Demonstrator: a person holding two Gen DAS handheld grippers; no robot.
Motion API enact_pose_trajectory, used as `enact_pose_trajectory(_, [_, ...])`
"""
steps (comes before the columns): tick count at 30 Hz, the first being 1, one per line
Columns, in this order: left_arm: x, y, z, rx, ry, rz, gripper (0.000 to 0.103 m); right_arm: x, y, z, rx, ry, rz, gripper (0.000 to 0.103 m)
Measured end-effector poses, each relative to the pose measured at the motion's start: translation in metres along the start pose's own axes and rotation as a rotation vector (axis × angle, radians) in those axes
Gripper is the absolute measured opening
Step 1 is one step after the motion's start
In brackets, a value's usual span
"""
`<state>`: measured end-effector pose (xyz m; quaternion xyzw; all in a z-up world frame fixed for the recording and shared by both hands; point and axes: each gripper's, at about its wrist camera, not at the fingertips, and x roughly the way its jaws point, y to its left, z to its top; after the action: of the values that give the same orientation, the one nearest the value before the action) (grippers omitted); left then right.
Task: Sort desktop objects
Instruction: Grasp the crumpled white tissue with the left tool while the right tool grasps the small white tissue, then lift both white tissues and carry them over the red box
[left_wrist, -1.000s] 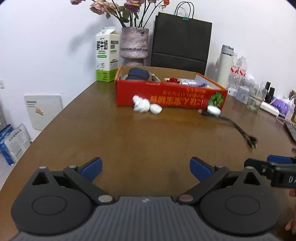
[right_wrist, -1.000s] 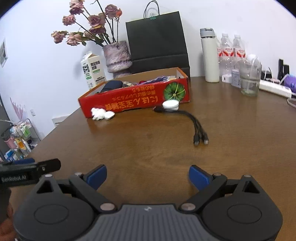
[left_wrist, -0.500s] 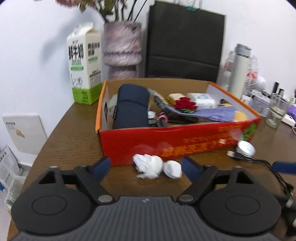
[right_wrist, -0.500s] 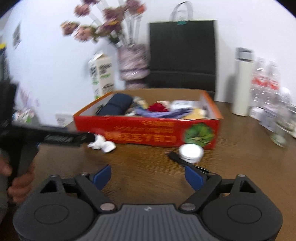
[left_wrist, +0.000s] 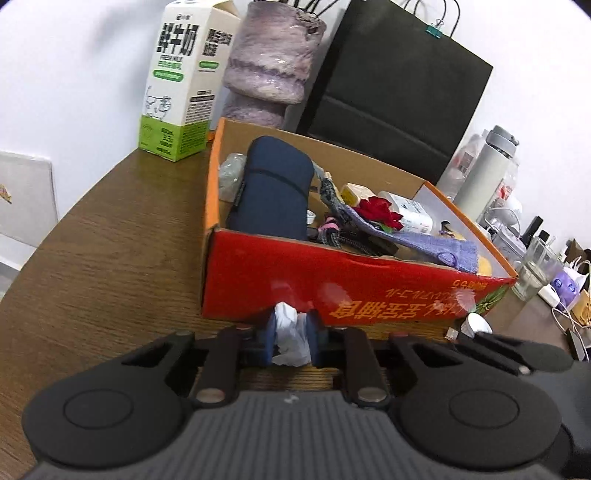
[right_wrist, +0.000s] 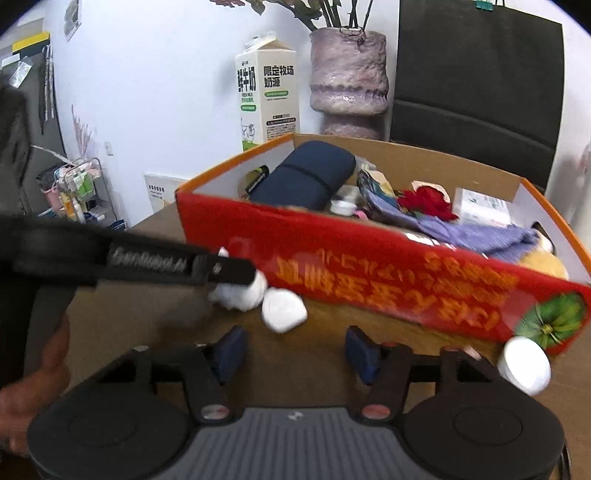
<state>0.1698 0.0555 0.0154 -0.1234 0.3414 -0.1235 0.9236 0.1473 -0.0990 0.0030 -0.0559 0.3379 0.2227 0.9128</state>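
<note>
A crumpled white tissue (left_wrist: 291, 334) sits on the desk (left_wrist: 110, 236) against the front wall of the red box (left_wrist: 280, 273), pinched between the left gripper (left_wrist: 291, 338) pads. Just beside it lies a white earbud case (right_wrist: 283, 309), closed, flat on the desk. A round white puck (right_wrist: 523, 364) rests at the box's right front corner, with a cable plug (left_wrist: 451, 334) next to it. The box holds a navy pouch (left_wrist: 273, 188), a purple cloth (right_wrist: 476, 230), a red flower (right_wrist: 426, 201) and a white packet (right_wrist: 482, 206).
</note>
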Motion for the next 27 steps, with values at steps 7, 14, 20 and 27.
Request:
enact_pose_trajectory(7, [-0.010, 0.010, -0.001, -0.021, -0.038, 0.048, 0.013, 0.013, 0.002, 0.009, 0.028, -0.029, -0.016, 0.026])
enact_pose_trajectory(14, [-0.053, -0.010, -0.023, 0.060, -0.111, 0.166, 0.013, -0.017, 0.014, -0.003, -0.014, -0.050, -0.038, 0.026])
enact_pose_trajectory(20, [-0.107, -0.039, -0.055, 0.050, -0.175, 0.176, 0.012, -0.092, 0.012, -0.034, 0.014, -0.150, -0.094, 0.026])
enact_pose_trajectory(27, [-0.138, -0.069, -0.096, 0.052, -0.183, 0.152, 0.012, -0.160, -0.001, -0.083, 0.136, -0.207, -0.167, 0.026])
